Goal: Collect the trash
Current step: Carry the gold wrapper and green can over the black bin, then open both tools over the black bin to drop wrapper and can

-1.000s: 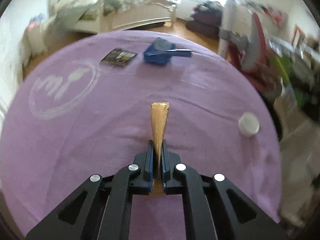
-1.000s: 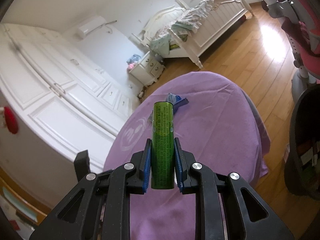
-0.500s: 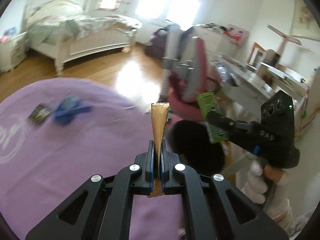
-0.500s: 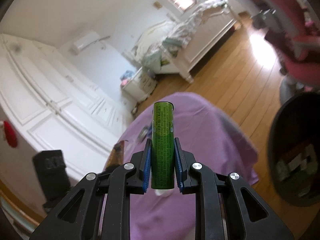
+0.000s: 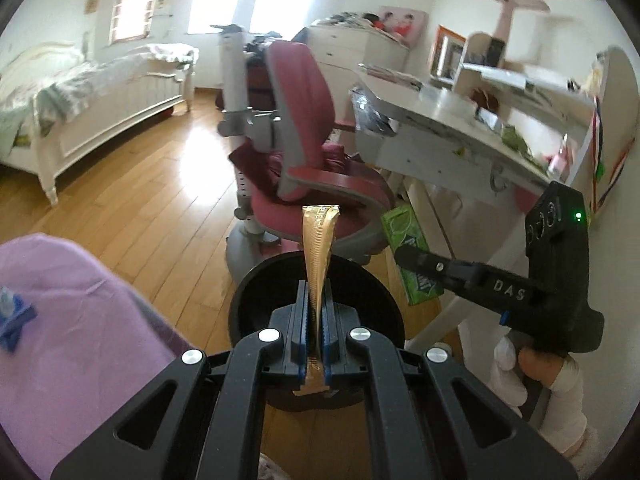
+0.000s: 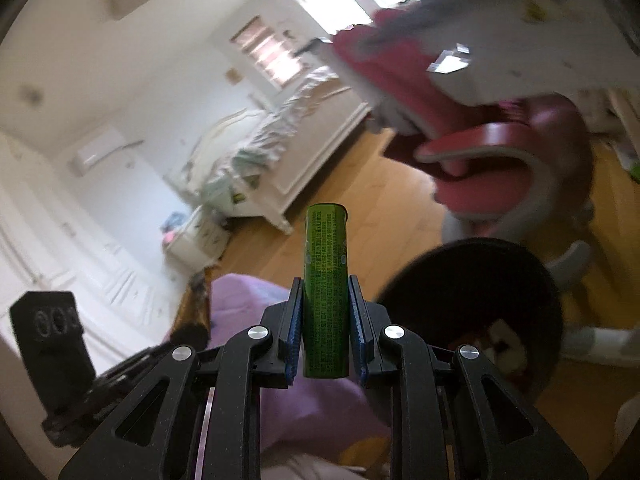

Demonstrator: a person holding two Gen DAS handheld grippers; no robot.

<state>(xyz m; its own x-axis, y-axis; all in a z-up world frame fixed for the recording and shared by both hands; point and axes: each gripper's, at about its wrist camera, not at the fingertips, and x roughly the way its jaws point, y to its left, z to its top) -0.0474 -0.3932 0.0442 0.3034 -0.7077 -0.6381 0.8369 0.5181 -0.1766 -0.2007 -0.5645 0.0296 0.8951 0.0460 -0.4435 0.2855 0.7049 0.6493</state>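
Black bin point(image 6: 472, 276) with scraps; jaws clamped on gold sachet point(image 5: 318, 240), green packet point(image 6: 326, 280).

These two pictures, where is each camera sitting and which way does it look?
Left wrist: on the left gripper, looking along its fingers, shut on a gold sachet, over the black bin; the right gripper and a hand show.
Right wrist: on the right gripper, fingers shut on a green packet; the left gripper's body shows.
Shared: bin, pink chair, bed, purple cloth.
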